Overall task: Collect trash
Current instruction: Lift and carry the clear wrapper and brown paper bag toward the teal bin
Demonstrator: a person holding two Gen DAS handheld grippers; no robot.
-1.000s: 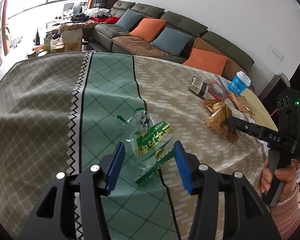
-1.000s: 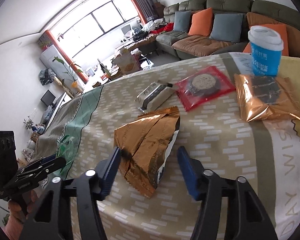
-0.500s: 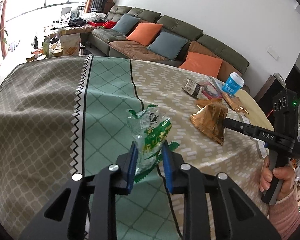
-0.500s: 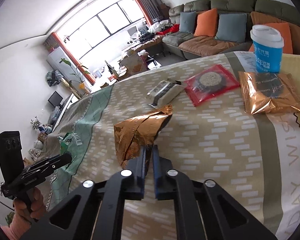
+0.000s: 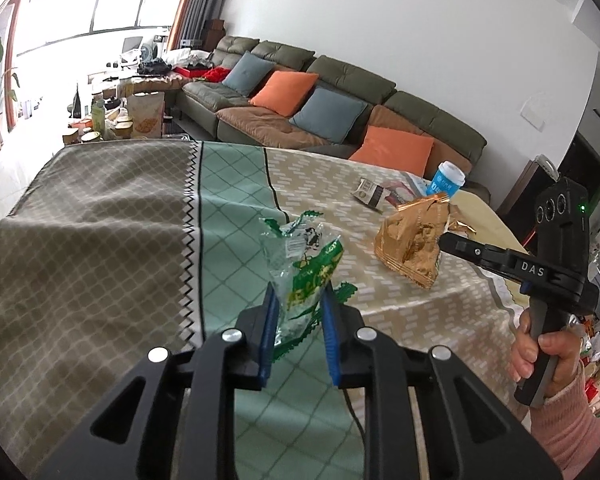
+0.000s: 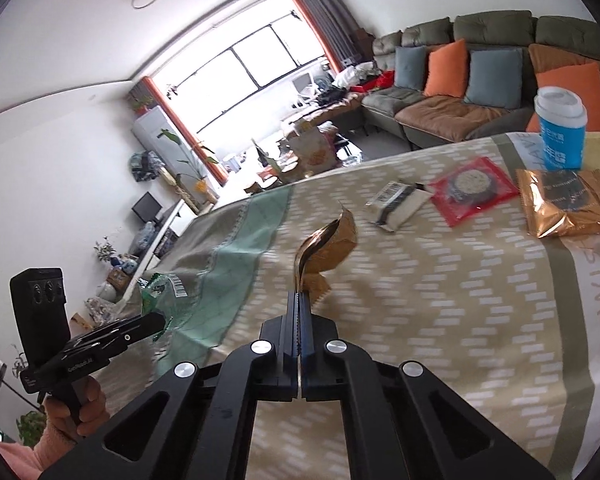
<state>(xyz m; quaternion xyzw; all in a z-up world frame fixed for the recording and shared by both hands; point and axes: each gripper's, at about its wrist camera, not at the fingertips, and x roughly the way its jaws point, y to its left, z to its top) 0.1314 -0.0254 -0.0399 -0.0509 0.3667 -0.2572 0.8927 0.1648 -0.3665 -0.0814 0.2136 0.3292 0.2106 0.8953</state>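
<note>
My left gripper [image 5: 298,300] is shut on a crumpled green and clear wrapper [image 5: 304,264] and holds it above the patterned tablecloth [image 5: 100,220]. My right gripper [image 6: 299,300] is shut on an empty gold foil bag [image 6: 326,248], lifted off the table. The gold bag also shows in the left wrist view [image 5: 414,244], hanging from the right gripper [image 5: 446,240]. The green wrapper shows in the right wrist view [image 6: 160,292] in the left gripper [image 6: 156,320].
On the far table end lie a white and black packet [image 6: 398,202], a red cookie packet [image 6: 474,188], a sealed gold packet [image 6: 564,200] and a blue paper cup [image 6: 562,136]. A sofa with cushions [image 5: 320,108] stands beyond the table.
Both grippers closed on their wrappers and lifted them off the tablecloth. The gold bag now hangs upright in the right gripper.
</note>
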